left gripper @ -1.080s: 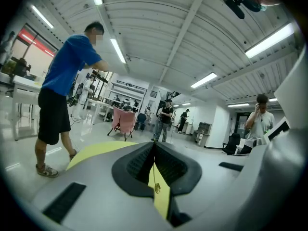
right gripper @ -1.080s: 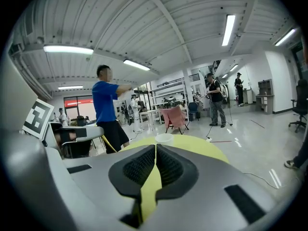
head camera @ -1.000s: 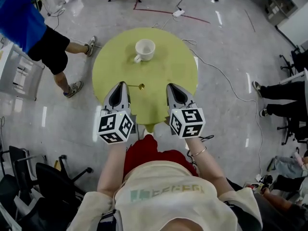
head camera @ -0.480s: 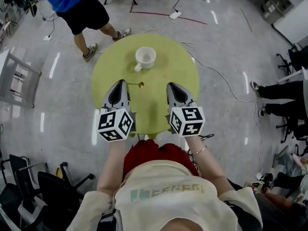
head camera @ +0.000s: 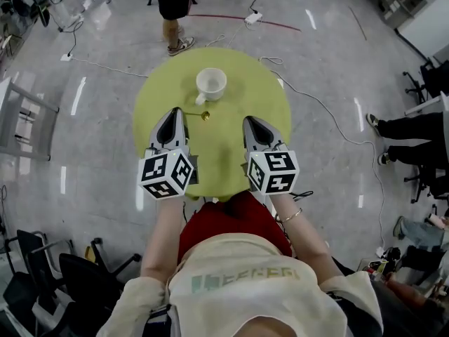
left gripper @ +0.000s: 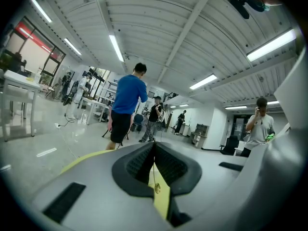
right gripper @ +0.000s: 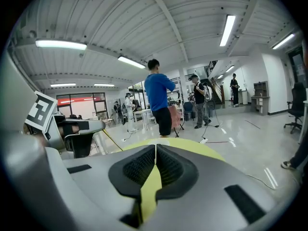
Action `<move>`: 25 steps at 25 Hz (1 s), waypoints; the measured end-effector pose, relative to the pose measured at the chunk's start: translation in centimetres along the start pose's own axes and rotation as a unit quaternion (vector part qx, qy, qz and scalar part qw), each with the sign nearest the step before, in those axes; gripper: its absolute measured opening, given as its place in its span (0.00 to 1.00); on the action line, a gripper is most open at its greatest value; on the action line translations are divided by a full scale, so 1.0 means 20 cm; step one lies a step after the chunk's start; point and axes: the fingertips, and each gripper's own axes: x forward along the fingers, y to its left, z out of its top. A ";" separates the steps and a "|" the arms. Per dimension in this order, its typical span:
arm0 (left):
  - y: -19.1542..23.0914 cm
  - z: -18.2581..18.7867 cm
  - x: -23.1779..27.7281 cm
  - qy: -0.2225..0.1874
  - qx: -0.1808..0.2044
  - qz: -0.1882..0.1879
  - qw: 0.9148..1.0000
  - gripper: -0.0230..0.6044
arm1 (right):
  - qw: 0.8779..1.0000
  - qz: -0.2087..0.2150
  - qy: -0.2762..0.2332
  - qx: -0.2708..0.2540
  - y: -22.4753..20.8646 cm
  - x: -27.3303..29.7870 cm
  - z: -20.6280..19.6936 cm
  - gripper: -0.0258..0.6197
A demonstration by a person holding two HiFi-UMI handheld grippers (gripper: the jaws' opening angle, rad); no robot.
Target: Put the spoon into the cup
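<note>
Setting: workshop hall, glossy grey floor, with a round yellow-green table directly below the person.

Item 1. Left gripper: held over the near left part of the table. Its ribbed fingers are clenched together on the thin handle of the spoon.

Item 2. Spoon: small and gold-coloured. The handle is pinched between the left fingertips, and the bowl sticks out to the right of them. In the left gripper view the bowl hangs just below the finger seam. It cannot be told whether the bowl touches the table or is just clear of it.

Item 3. Cup: white, upright on the table, with its handle at its lower left. It stands beyond the left fingertips and slightly to their right, apart from the spoon, with nothing seen inside.

Item 4. Right gripper: held over the near right part of the table, level with the left one. Its fingers are pressed together with nothing between them, well apart from the spoon and cup.

Item 5. Bystander in a blue shirt: standing on the floor past the far edge of the table.
</note>
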 end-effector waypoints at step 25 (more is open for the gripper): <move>0.04 0.12 0.47 -0.006 0.000 0.020 1.000 0.08 | 0.999 0.032 0.016 -0.012 -0.20 0.39 0.14 0.10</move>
